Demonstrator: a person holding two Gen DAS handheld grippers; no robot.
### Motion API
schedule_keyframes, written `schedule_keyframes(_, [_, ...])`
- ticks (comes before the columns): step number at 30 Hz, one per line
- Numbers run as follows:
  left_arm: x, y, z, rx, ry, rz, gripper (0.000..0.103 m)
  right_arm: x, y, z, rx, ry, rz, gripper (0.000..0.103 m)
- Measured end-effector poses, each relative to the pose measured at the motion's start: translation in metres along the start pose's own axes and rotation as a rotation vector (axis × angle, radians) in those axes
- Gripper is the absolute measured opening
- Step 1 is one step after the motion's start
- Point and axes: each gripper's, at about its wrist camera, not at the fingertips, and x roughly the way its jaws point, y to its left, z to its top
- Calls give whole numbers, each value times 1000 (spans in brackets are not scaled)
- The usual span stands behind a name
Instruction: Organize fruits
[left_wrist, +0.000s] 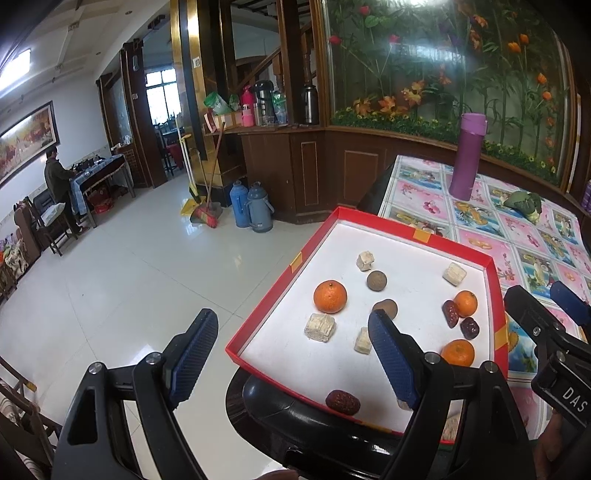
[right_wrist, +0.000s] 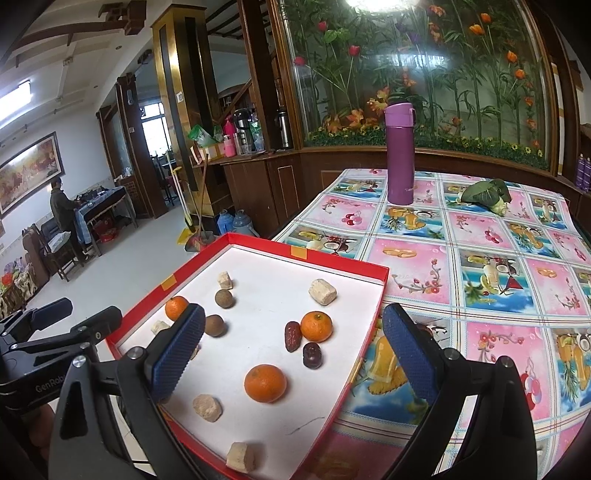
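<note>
Nothing is seen to be sorted yet: the fruits lie scattered across the white floor of the red box (right_wrist: 369, 295), mixed with pale snack blocks (right_wrist: 322, 291). Three oranges (right_wrist: 265, 383) are spread well apart, one near the left wall, one mid-box beside a dark date (right_wrist: 291, 336), one nearer the front. Two brown round fruits (right_wrist: 224, 298) sit toward the far left, and a further date (left_wrist: 342, 401) lies close to the near edge. The whole task is judged to be left, since no grouping is visible.

The left gripper (left_wrist: 291, 354) is held wide apart over the box's near-left corner, with nothing between its pads. The right gripper (right_wrist: 295, 354) is likewise spread wide and empty, astride the box's right wall.

The box rests partly off the table's corner, on a flowered tablecloth (right_wrist: 480, 236) on which a purple flask (right_wrist: 399, 155) and a leafy vegetable (right_wrist: 485, 192) are set. A tiled floor, wood panelling, a flower mural and a distant person are seen beyond.
</note>
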Motion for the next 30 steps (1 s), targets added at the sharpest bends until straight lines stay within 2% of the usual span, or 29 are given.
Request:
schedule_keyframes(10, [14, -10, -1, 17, 32, -4, 84, 11, -9, 1, 16, 12, -3, 97])
schedule_keyframes(30, [19, -24, -10, 59, 56, -40, 84, 18, -23, -3, 56, 34, -17, 97])
